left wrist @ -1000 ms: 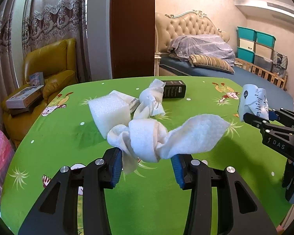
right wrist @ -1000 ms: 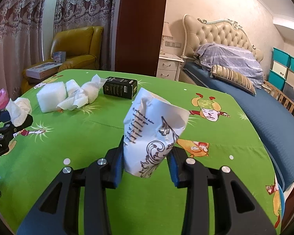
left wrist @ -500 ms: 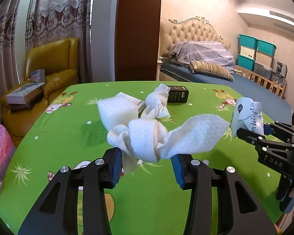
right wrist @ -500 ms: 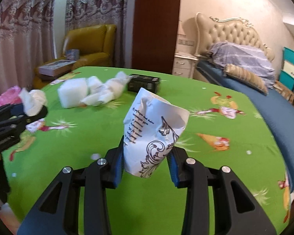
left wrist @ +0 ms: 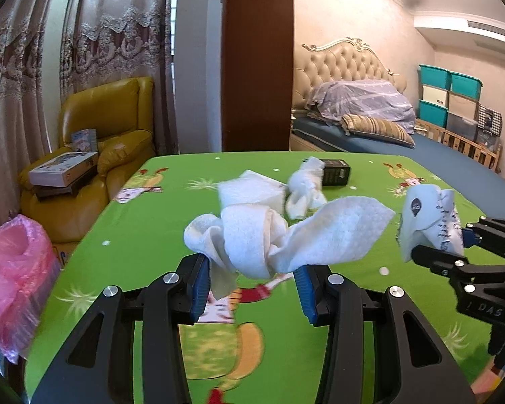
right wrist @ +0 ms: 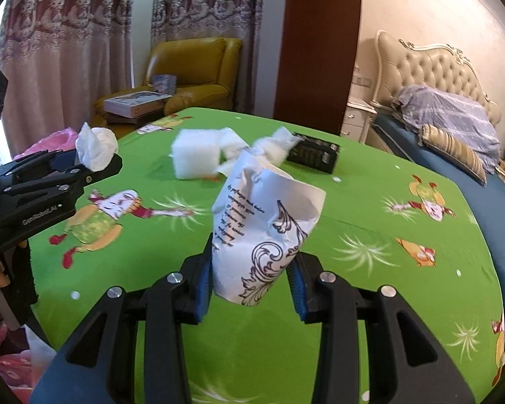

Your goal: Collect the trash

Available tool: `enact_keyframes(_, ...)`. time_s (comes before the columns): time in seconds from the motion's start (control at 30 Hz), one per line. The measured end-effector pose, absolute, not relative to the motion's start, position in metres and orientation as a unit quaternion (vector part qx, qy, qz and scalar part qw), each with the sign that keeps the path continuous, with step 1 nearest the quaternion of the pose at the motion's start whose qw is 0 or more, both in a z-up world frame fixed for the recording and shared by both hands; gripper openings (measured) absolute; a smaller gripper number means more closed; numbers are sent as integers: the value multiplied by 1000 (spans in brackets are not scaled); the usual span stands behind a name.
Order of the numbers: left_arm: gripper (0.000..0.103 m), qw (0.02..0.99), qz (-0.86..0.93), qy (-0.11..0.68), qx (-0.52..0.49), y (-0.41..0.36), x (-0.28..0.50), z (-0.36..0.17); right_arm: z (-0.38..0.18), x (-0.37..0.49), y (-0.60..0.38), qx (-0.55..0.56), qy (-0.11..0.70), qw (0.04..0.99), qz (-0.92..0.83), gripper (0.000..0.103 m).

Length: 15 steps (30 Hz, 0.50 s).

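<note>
The left gripper (left wrist: 250,277) is clamped on a knotted white cloth (left wrist: 279,235), its blue pads pressing the bundle from both sides while one loose end flares out toward two o'clock. The right gripper (right wrist: 249,289) is closed on a crumpled paper cup (right wrist: 262,232) printed with dark scrollwork and script; the cup stands up between the pads, its rim dented. In the left wrist view the right gripper shows at three o'clock, cup in its tips; in the right wrist view the left gripper comes in at nine o'clock with the cloth poking out of it.

Both hover over a table (left wrist: 151,222) covered in bright green cloth with cartoon figures. Toward twelve o'clock on it lie more pieces: a white foam block (right wrist: 193,156), a second twisted white rag (right wrist: 276,148) just beside it, and a small black box (right wrist: 314,156) touching the rag's far end.

Off the table's edge at nine o'clock in the left view sits a pink plastic bag (left wrist: 13,282), mouth open. A yellow armchair (left wrist: 104,141) stands behind it with a flat box (left wrist: 62,168) on its arm, and a bed (left wrist: 387,134) lies at two o'clock.
</note>
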<state>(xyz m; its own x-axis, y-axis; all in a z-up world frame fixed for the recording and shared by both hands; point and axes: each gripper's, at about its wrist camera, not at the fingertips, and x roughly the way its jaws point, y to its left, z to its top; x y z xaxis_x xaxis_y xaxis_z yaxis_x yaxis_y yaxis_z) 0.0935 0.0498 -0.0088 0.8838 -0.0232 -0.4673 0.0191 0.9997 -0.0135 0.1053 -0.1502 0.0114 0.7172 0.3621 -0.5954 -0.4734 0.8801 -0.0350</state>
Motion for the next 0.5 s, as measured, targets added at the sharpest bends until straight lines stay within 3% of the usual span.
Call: enact_keyframes(0.5, 41, 978, 22, 207, -22, 117, 58, 7, 32, 101, -64, -142, 283, 902, 293, 37)
